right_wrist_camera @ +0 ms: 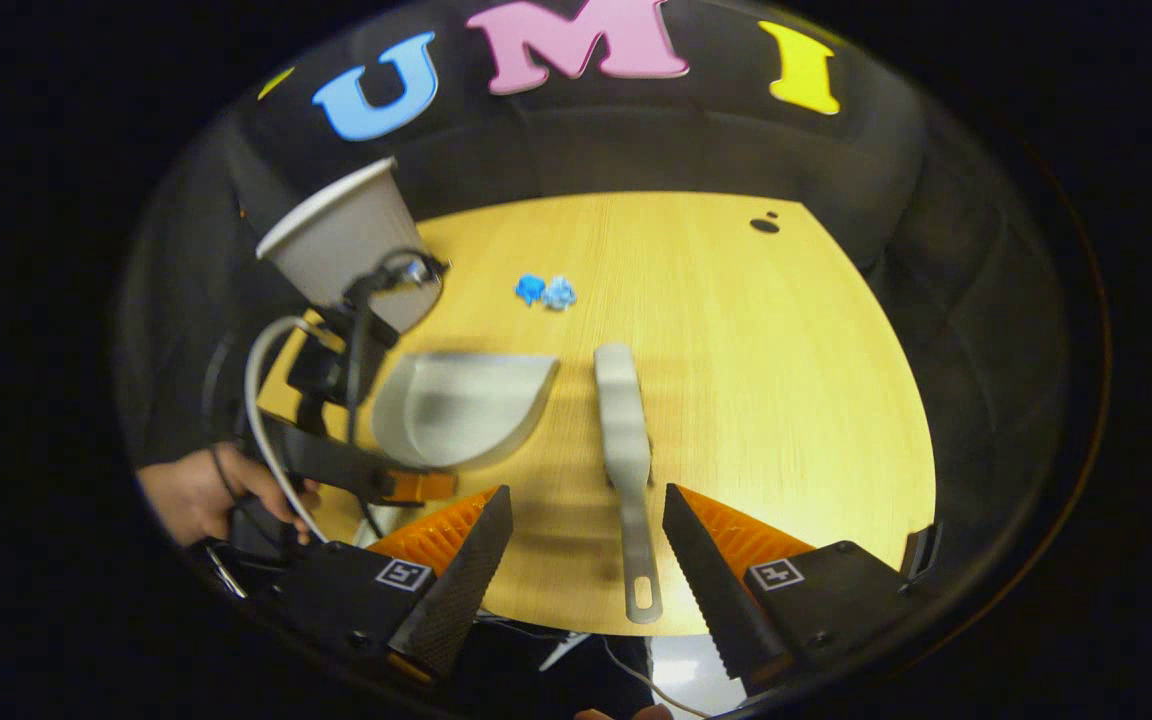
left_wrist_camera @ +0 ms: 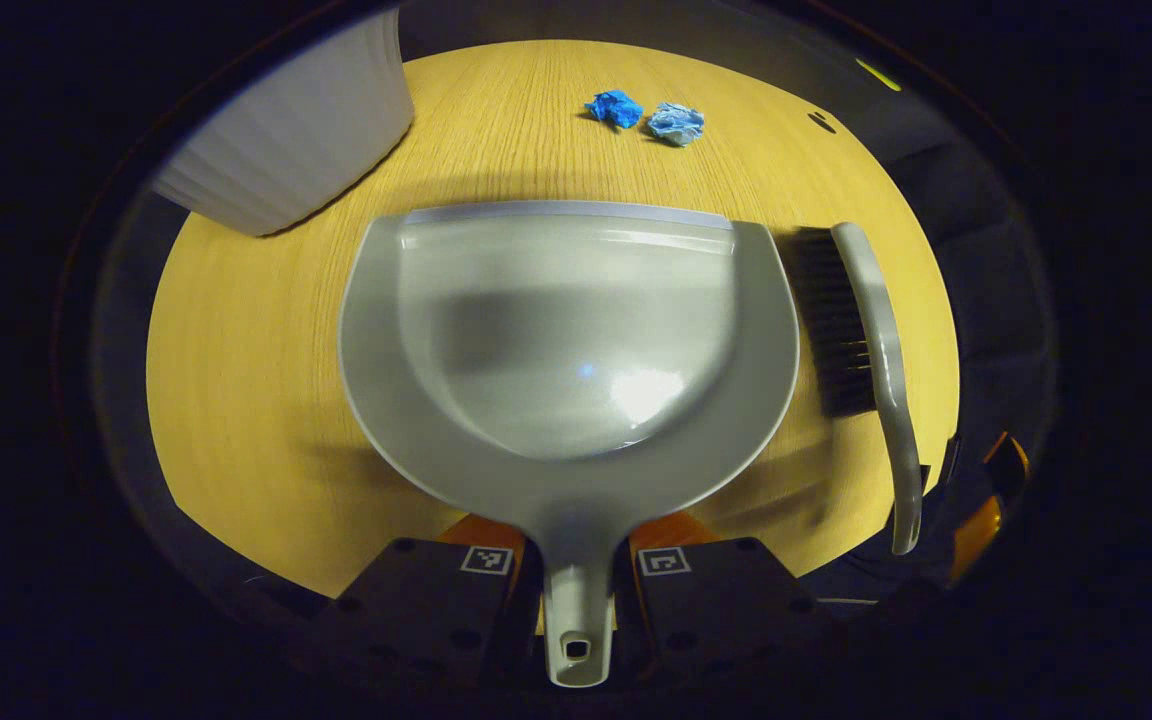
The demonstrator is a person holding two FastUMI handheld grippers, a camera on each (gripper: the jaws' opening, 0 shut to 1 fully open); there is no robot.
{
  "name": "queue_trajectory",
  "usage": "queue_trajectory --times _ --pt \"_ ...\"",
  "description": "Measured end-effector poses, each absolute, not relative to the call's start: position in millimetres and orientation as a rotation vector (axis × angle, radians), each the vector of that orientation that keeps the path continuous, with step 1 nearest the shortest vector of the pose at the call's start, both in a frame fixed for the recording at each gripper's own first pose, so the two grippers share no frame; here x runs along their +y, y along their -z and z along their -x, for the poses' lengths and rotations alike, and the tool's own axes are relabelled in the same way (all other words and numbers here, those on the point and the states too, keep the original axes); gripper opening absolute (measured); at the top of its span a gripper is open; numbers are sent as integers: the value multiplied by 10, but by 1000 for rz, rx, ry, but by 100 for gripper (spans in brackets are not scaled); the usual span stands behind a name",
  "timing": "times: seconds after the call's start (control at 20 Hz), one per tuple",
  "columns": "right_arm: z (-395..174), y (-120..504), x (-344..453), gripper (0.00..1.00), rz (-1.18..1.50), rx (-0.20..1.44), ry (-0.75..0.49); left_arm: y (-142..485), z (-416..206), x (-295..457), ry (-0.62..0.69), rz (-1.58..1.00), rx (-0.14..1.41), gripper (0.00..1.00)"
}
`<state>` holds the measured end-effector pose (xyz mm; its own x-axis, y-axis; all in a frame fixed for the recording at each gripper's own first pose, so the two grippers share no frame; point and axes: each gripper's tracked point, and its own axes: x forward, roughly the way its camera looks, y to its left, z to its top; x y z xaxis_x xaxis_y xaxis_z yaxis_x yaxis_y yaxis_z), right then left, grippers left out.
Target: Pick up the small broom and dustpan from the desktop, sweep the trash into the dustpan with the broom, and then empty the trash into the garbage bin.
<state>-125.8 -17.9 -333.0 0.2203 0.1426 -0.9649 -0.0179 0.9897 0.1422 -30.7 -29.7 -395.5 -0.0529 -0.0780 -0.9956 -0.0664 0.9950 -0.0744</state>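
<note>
A grey dustpan (left_wrist_camera: 576,330) lies flat on the wooden desk, its mouth toward two crumpled blue scraps of trash (left_wrist_camera: 648,115). Its handle (left_wrist_camera: 576,610) runs between the fingers of my left gripper (left_wrist_camera: 576,575), which is shut on it. To the pan's right lies the small grey broom (left_wrist_camera: 881,340), dark bristles facing the pan. In the right gripper view the broom (right_wrist_camera: 622,420) lies lengthwise with its handle end between the spread fingers of my right gripper (right_wrist_camera: 586,495), which hovers open above it. The dustpan (right_wrist_camera: 461,408) and blue scraps (right_wrist_camera: 546,291) sit farther left.
A pale garbage bin (left_wrist_camera: 306,130) stands at the desk's far left corner, seen also as a bin (right_wrist_camera: 346,240) behind the left gripper. A hand (right_wrist_camera: 186,495) holds that gripper with a white cable. A small dark hole (right_wrist_camera: 764,225) marks the desk (right_wrist_camera: 786,400) far right.
</note>
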Motion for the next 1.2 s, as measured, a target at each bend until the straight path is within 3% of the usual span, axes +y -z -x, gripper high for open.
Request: queue_trajectory --times 0.35,0.4,0.45,0.5,0.7,0.75,0.8,0.85,0.9,1.1,1.15,1.2 --pt "1487 4099 -389 99 -15 1642 -39 3967 342 -279 77 123 1580 31" --pt "1499 4175 -405 92 -20 1680 -43 3968 340 -280 83 125 1580 28" --pt "1514 4236 -415 100 -43 1721 -29 3975 339 -280 88 128 1582 29" --pt "1507 4265 -397 100 -81 1748 -12 3984 334 -282 92 131 1585 29" --pt "1445 4374 -355 84 -108 1795 -23 3977 346 -269 108 132 1590 29" --pt "1464 4409 -352 70 -91 1814 -31 3978 354 -264 108 131 1591 29" --pt "1488 4436 -341 80 -74 1826 -47 3974 352 -265 108 131 1592 29" --pt "1521 4453 -337 80 -54 1840 -65 3976 355 -266 107 131 1593 29" --pt "1556 4441 -364 70 -19 1861 -77 3984 350 -270 107 129 1593 29" --pt "1483 4479 -377 56 -28 1880 -65 3976 360 -266 99 122 1597 29" --pt "1520 4489 -367 41 -56 1918 -44 3969 362 -265 97 119 1599 29" --pt "1537 4461 -354 34 -74 1951 -30 3970 361 -266 95 116 1600 29"
